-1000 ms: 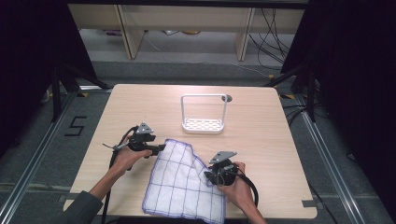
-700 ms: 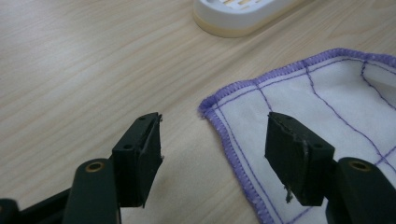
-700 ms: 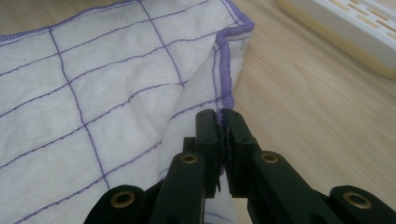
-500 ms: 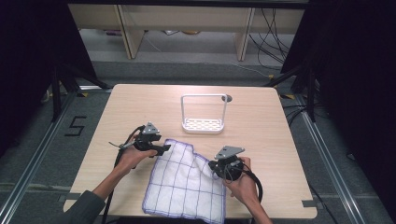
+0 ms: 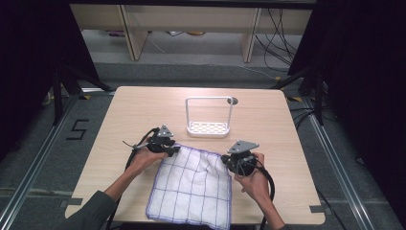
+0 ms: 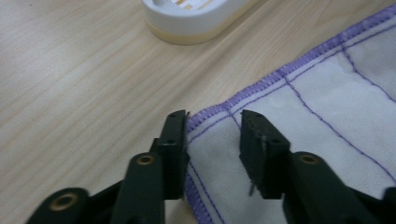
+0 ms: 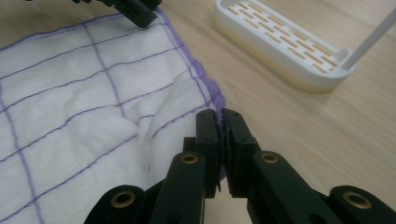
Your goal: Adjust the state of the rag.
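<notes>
A white cloth [image 5: 194, 184] with purple grid lines lies flat on the near part of the table [image 5: 119, 115]; the right gripper [image 7: 222, 122] is clamped tight on the cloth's far right corner, puckering the fabric there; the left gripper [image 6: 212, 133] straddles the far left corner, its jaws having just been closing, a gap showing beside the pads [image 6: 176, 135]; farther back stands a white rack [image 5: 209, 117], apart from the cloth.

Soft cloth [image 5: 191, 187], matt wooden table [image 5: 139, 110]
</notes>
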Demonstrator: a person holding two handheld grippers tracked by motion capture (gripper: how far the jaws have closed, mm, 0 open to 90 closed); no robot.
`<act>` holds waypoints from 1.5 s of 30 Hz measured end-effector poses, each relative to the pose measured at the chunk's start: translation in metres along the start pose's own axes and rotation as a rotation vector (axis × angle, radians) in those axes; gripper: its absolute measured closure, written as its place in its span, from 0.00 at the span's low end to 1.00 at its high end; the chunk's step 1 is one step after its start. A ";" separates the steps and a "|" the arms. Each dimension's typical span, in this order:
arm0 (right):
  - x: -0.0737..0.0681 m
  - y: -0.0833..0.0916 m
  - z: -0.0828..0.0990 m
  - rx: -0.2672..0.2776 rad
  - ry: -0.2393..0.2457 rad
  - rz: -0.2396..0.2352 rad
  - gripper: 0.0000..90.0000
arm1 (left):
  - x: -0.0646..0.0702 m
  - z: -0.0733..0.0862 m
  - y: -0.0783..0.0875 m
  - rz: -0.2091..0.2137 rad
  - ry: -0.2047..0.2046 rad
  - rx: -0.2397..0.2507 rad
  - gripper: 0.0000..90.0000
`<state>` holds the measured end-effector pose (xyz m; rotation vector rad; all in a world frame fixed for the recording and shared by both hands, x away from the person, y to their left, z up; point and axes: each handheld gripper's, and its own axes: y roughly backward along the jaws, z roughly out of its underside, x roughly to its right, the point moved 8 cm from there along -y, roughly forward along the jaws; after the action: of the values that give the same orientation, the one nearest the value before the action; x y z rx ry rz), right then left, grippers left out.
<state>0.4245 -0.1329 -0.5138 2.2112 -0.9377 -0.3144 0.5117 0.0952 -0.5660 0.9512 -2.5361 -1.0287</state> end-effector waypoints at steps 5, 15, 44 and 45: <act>0.018 -0.002 -0.003 -0.015 -0.034 0.021 0.96 | -0.006 0.001 -0.001 0.011 0.034 0.003 0.81; 0.022 -0.006 -0.005 -0.025 -0.047 0.024 0.96 | -0.010 0.002 0.003 -0.010 0.028 0.002 0.99; 0.031 -0.013 -0.007 -0.021 -0.041 0.024 0.96 | -0.010 0.005 0.001 0.056 0.072 0.004 0.89; 0.031 -0.013 -0.008 -0.019 -0.048 0.029 0.96 | -0.010 0.005 0.001 0.065 0.076 0.003 0.91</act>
<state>0.4574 -0.1446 -0.5160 2.1798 -0.9878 -0.3633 0.5164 0.1045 -0.5691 0.8855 -2.4897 -0.9525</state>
